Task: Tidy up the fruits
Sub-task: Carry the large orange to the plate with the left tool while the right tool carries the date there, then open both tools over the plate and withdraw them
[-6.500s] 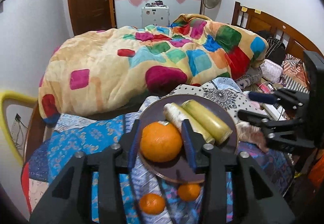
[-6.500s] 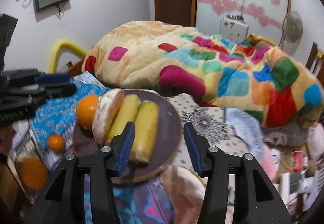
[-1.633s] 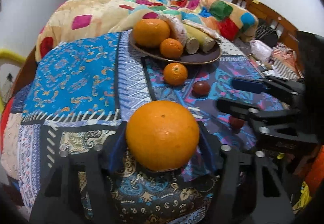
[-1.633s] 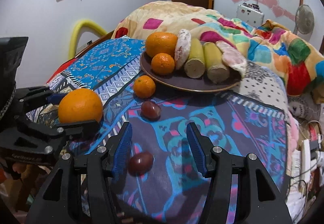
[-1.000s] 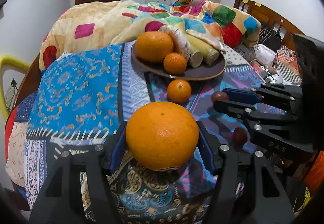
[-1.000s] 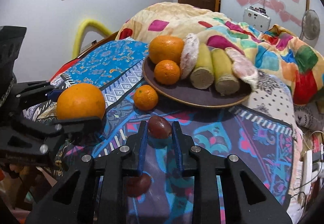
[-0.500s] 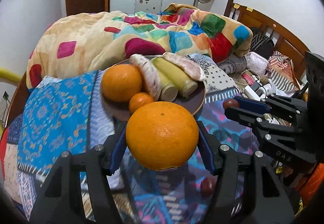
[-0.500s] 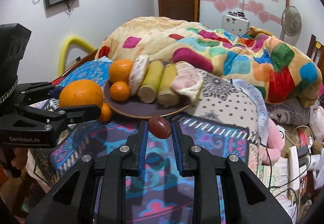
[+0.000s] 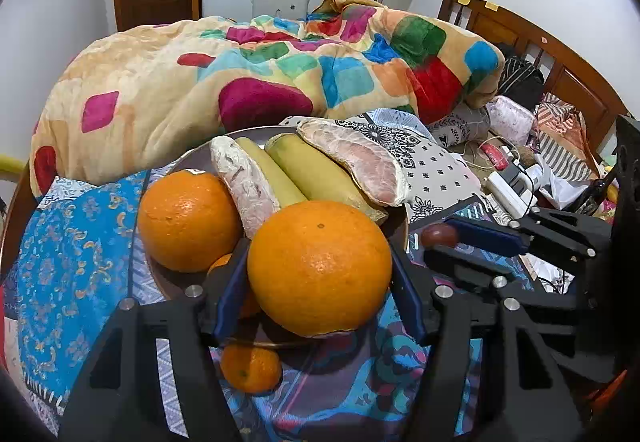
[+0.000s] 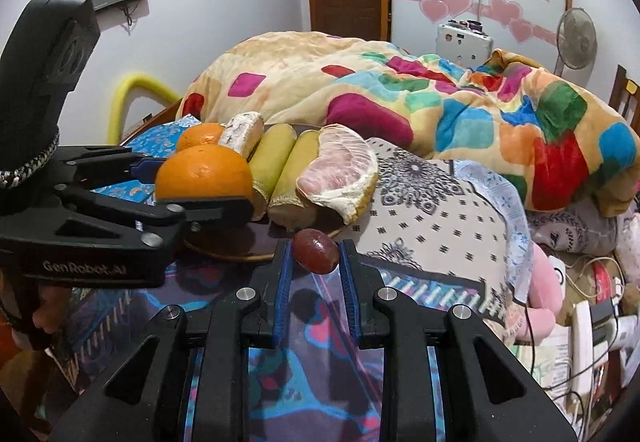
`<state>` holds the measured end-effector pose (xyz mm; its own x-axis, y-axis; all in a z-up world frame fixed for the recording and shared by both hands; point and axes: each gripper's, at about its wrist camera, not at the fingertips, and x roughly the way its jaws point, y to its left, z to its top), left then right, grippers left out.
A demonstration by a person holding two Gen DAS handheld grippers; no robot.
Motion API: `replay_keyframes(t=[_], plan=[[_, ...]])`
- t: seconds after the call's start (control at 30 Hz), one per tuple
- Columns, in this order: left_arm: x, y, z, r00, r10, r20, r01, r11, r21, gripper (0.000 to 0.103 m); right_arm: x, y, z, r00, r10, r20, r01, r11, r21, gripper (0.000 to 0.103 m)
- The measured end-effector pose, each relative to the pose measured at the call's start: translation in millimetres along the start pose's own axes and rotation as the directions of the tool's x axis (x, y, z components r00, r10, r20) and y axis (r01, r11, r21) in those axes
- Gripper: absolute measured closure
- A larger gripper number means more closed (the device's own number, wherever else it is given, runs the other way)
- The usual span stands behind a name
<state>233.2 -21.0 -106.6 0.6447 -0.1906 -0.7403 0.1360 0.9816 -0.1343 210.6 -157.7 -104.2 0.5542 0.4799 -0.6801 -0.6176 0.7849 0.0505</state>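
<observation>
My left gripper (image 9: 318, 274) is shut on a large orange (image 9: 319, 268) and holds it over the near edge of the brown plate (image 9: 192, 158). The plate carries another large orange (image 9: 188, 220), two pomelo wedges (image 9: 360, 166), two yellow stalk pieces (image 9: 312, 170) and a small tangerine half hidden behind my finger. A second tangerine (image 9: 250, 368) lies on the cloth in front of the plate. My right gripper (image 10: 315, 248) is shut on a small dark red fruit (image 10: 315, 245), just before the plate's (image 10: 224, 252) near rim. The same red fruit (image 9: 439, 235) shows in the left wrist view.
The plate sits on a patterned blue cloth (image 9: 68, 242) spread over a bed. A bulky patchwork blanket (image 9: 260, 74) lies behind it. A power strip and cables (image 9: 510, 190) clutter the right side by the wooden headboard (image 9: 540, 54). A fan (image 10: 576, 40) stands at the back.
Both grippers have moved forward toward the plate with their fruits; the plate now looms larger and closer. The front tangerine has slid under the left gripper in view.
</observation>
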Motion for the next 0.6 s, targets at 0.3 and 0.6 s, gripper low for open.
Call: replay_keyframes(t=[0.3, 0.6], plan=[[-3, 3, 2, 0.999, -0.013, 0.029, 0.013, 1.000, 0.001, 0.038, 9, 14, 6, 1.000, 0.011, -0.015, -0.012, 0.998, -0.055, 0.081], [-25, 9, 1, 0.997, 0.000, 0.074, 0.000, 1.000, -0.002, 0.035, 15, 12, 5, 0.999, 0.003, -0.045, -0.005, 0.999, -0.049, 0.073]])
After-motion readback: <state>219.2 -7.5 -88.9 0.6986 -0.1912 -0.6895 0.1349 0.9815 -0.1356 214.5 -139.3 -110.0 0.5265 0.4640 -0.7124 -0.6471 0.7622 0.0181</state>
